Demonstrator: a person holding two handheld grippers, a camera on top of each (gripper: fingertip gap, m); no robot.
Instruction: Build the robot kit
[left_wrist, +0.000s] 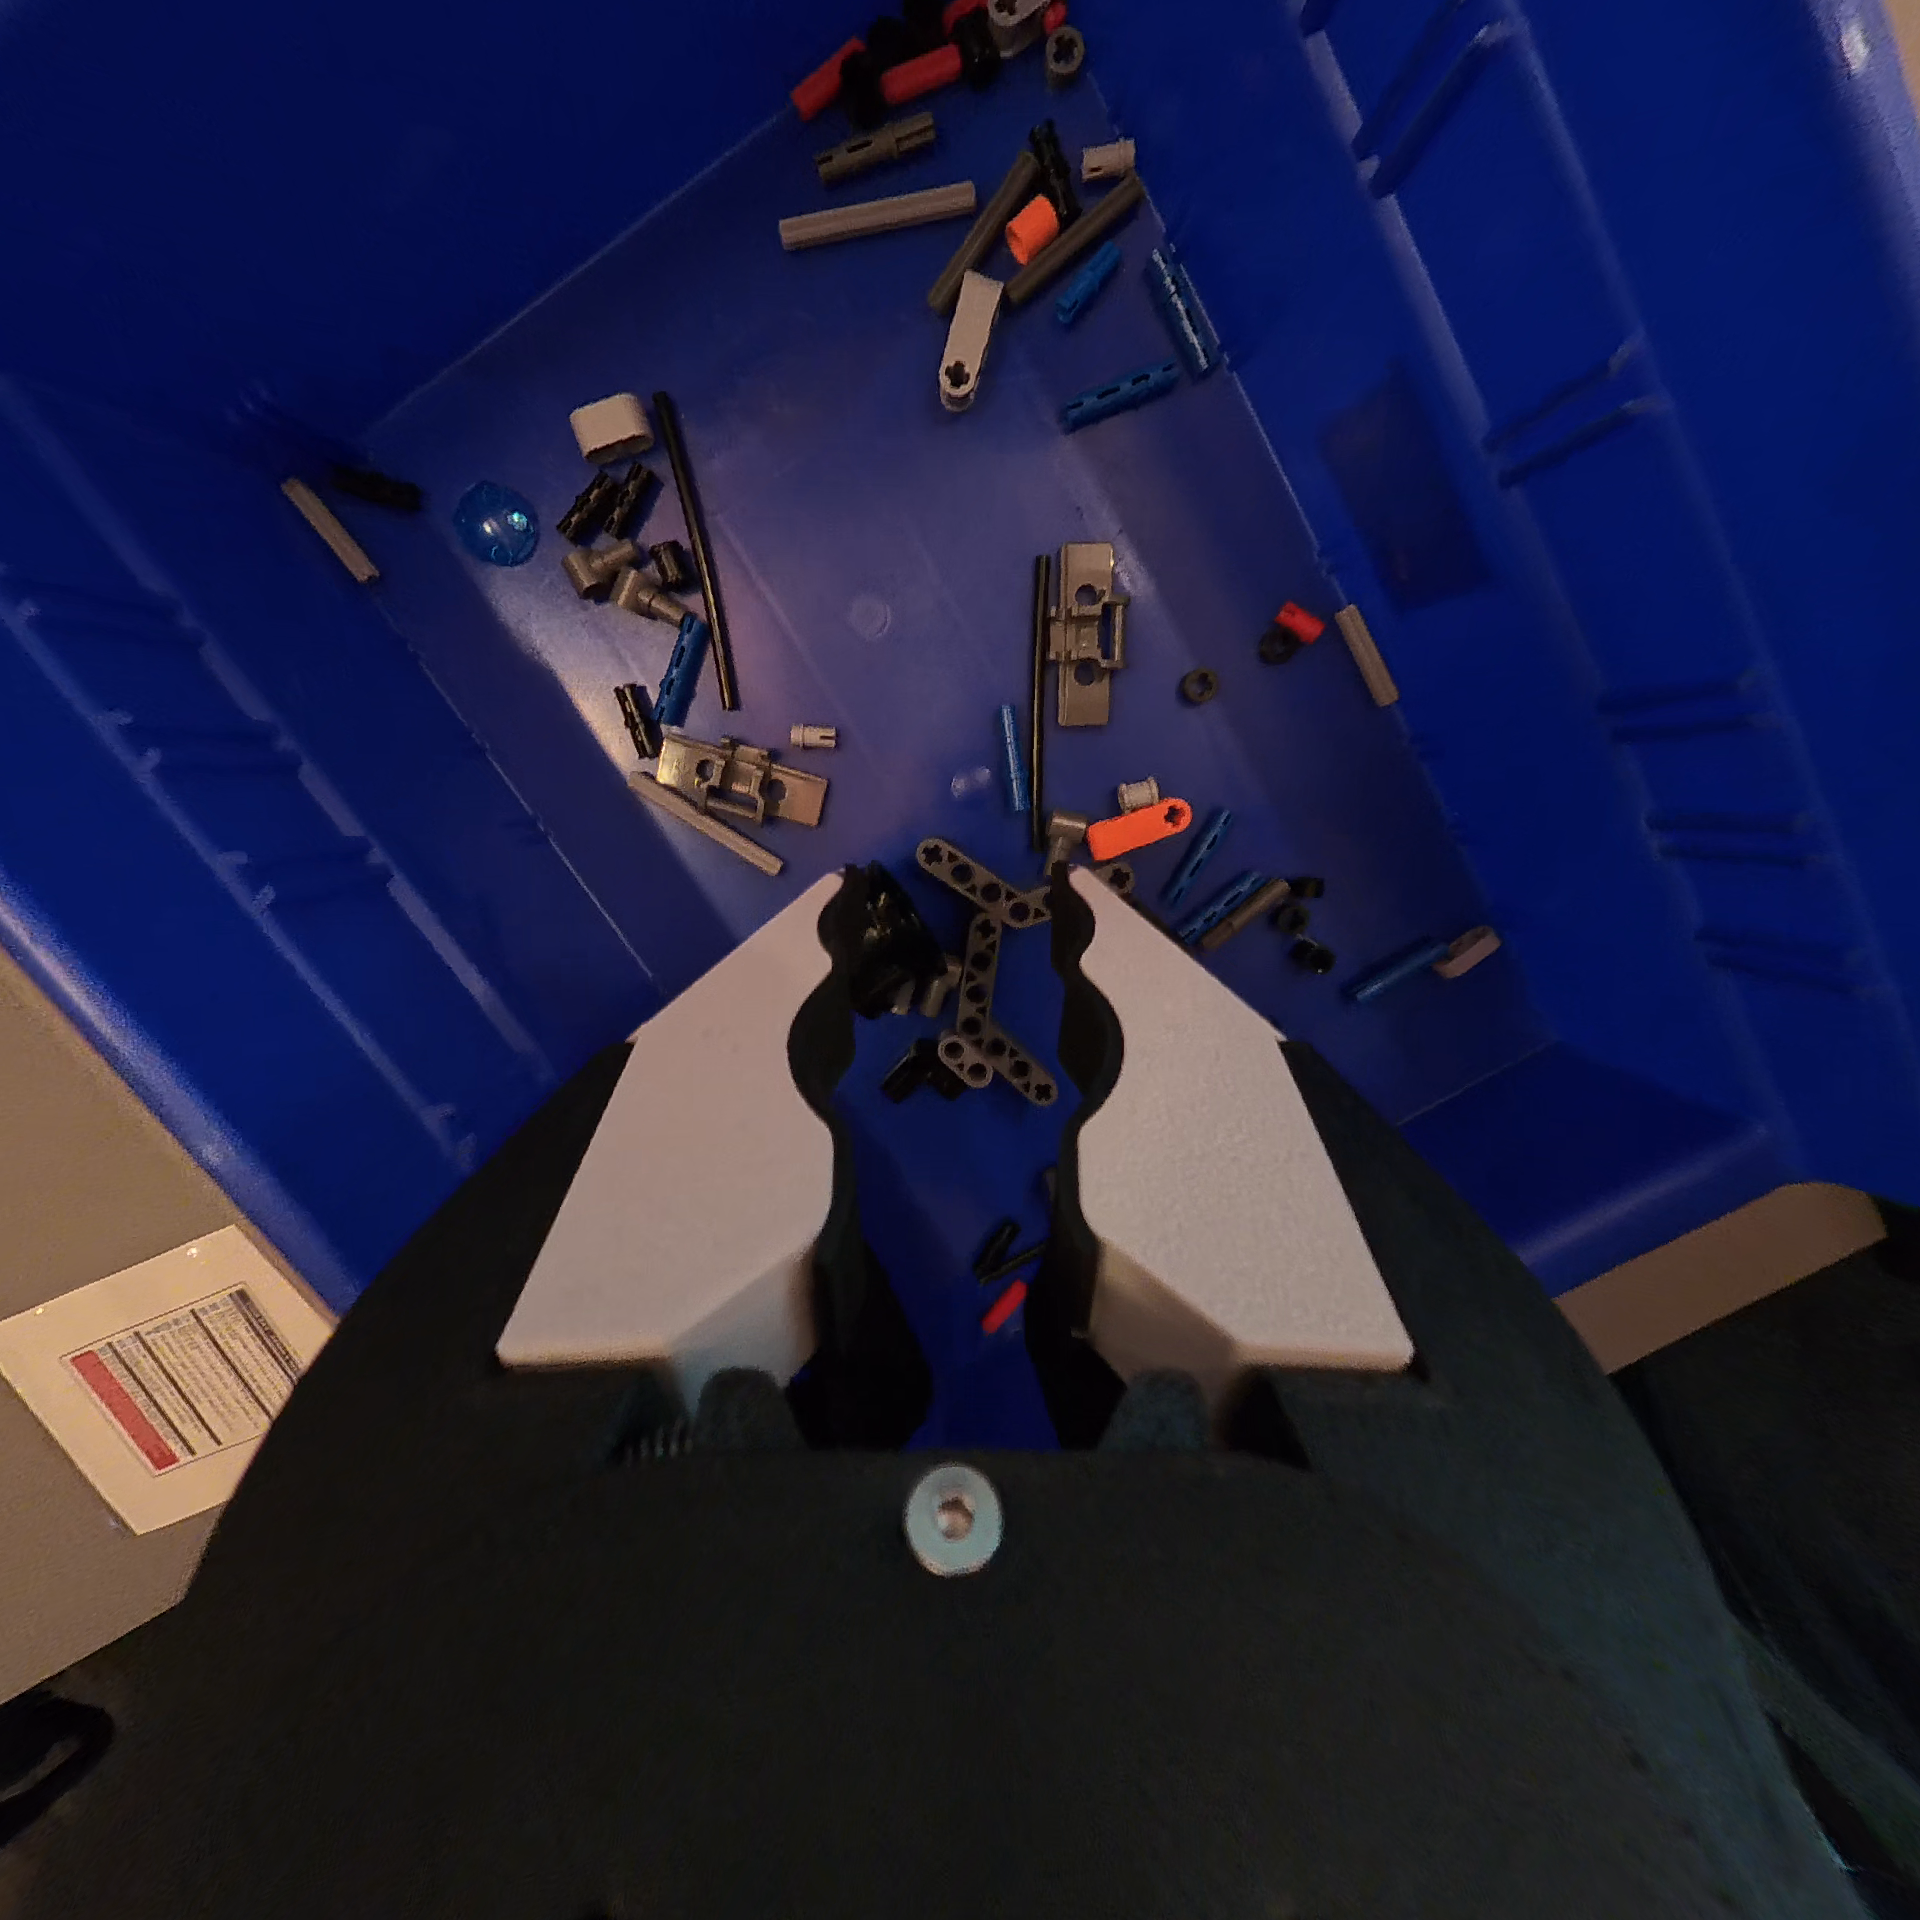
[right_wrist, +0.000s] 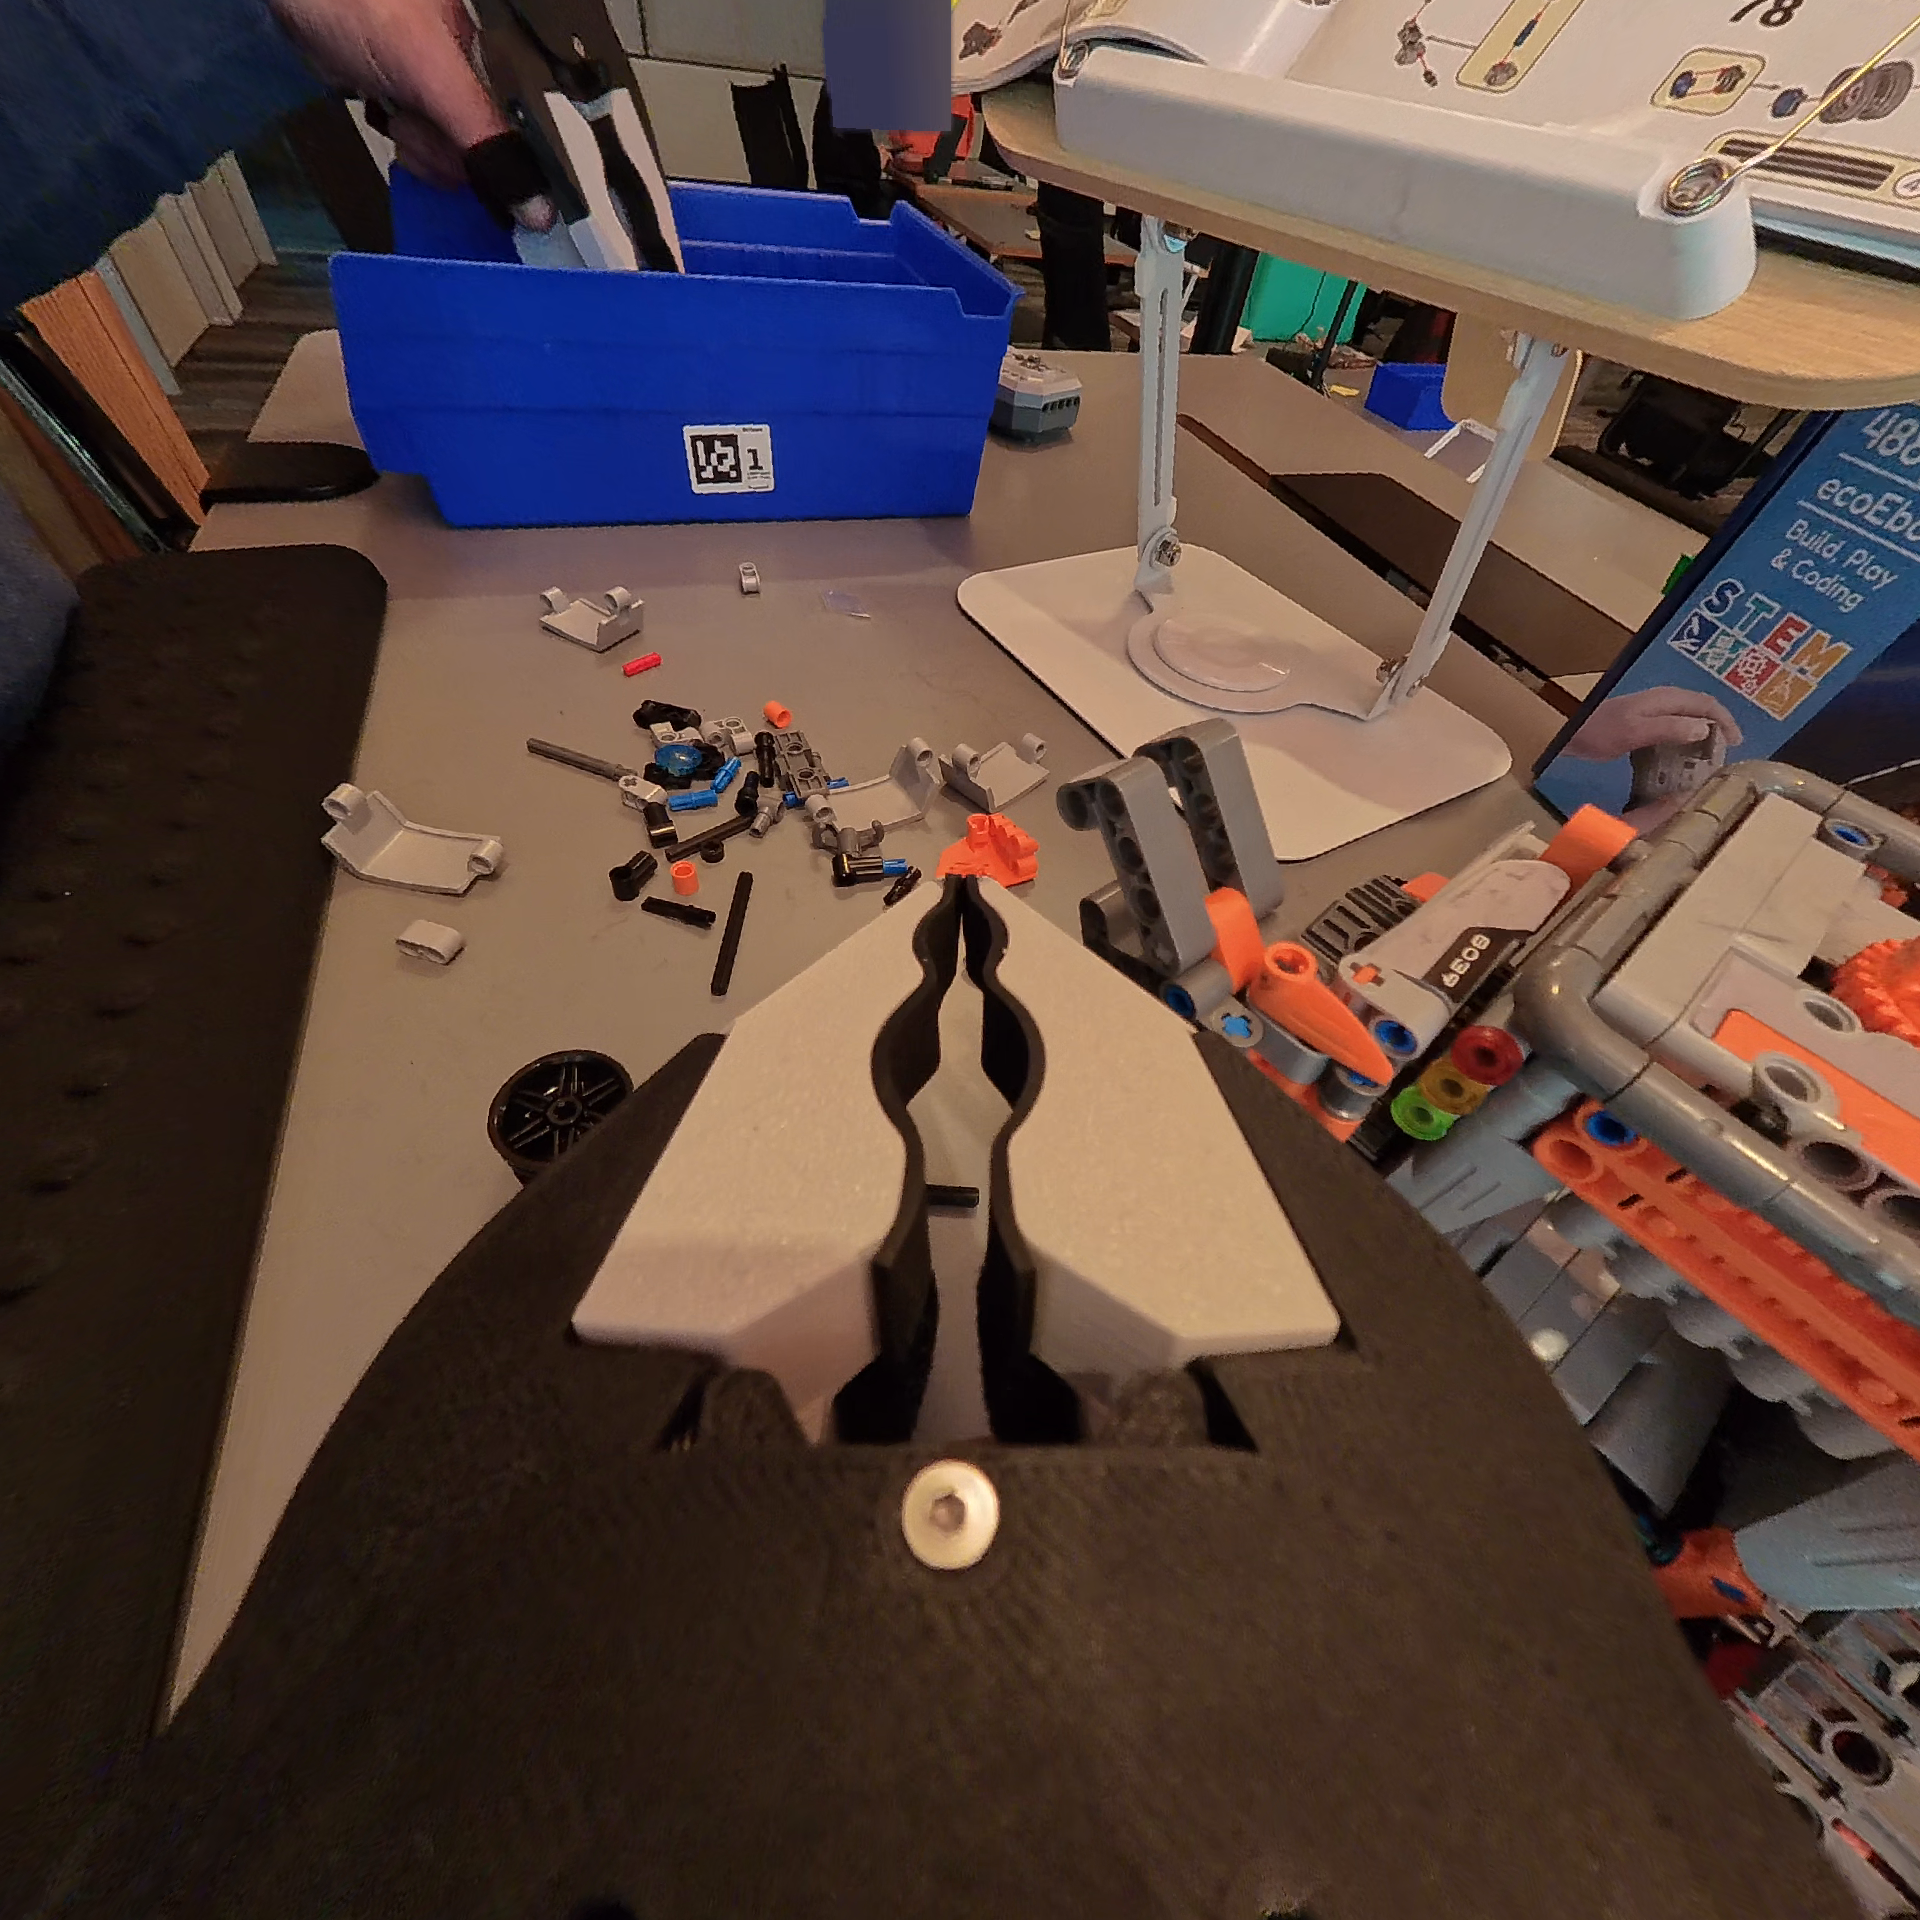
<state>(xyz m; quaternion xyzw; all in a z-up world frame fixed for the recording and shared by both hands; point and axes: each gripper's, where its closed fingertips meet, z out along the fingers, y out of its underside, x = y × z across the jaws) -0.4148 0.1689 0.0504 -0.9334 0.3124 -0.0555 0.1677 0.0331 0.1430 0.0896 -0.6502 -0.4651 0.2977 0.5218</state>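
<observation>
1. The left gripper (left_wrist: 951, 883) reaches into the blue bin (left_wrist: 312, 935), jaws apart around a grey angled beam (left_wrist: 982, 961) on the bin's floor.
2. The right gripper (right_wrist: 958, 881) hovers over the tabletop (right_wrist: 436, 1039), jaws nearly together and empty, near loose parts (right_wrist: 727, 790) – only this view shows the orange-grey model (right_wrist: 1558, 1039).

table (right_wrist: 436, 1039): grey | floor (right_wrist: 223, 312): dark carpet | shelf (right_wrist: 1558, 301): light wood

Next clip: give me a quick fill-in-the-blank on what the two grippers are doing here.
1. The left gripper reaches into a ____ bin.
2. Between its open fingers lies a dark grey ____-shaped beam.
3. The right gripper is ____, empty.
4. Beside it stands an orange and grey ____ model.

Missing: blue; Y; shut; brick
</observation>
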